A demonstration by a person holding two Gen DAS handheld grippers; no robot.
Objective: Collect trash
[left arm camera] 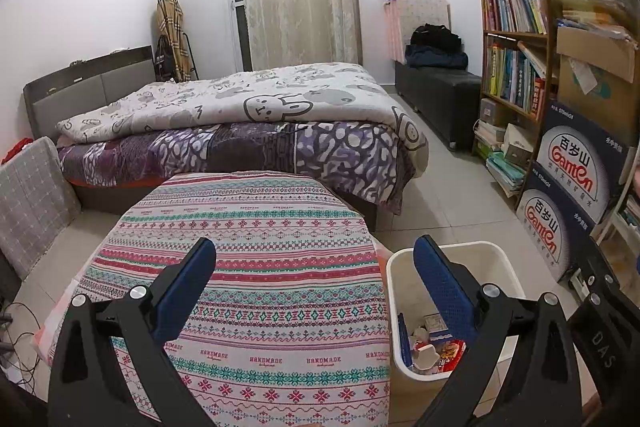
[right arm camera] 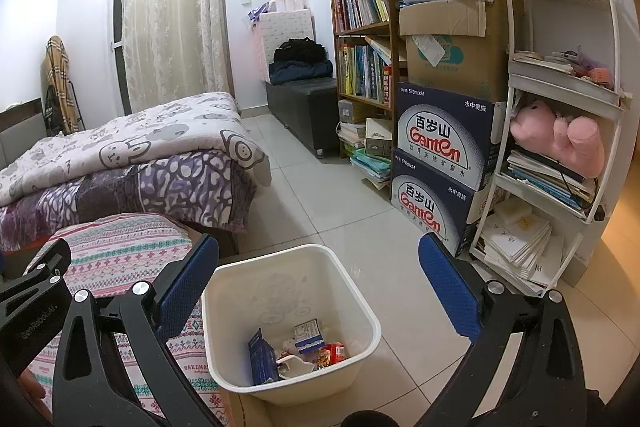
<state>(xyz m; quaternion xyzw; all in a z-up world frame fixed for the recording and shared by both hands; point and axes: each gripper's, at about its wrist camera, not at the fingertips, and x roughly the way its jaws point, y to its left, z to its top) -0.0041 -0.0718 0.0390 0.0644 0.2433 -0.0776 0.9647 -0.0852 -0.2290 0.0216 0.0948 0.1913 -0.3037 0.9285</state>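
A cream plastic waste bin (right arm camera: 340,279) stands on the tiled floor beside a table with a patterned cloth (left arm camera: 256,267). It holds several pieces of trash (right arm camera: 304,351): small boxes, wrappers and crumpled paper. The bin also shows in the left wrist view (left arm camera: 492,259), with the trash (left arm camera: 436,343) at its bottom. My left gripper (left arm camera: 316,287) is open and empty above the cloth, its right finger over the bin's rim. My right gripper (right arm camera: 320,287) is open and empty above the bin.
A bed (left arm camera: 240,131) with a rabbit-print quilt stands behind the table. A bookshelf (right arm camera: 364,27), stacked water cartons (right arm camera: 444,163) and a white rack (right arm camera: 560,123) line the right wall. A dark bench (right arm camera: 304,103) with bags sits at the far wall.
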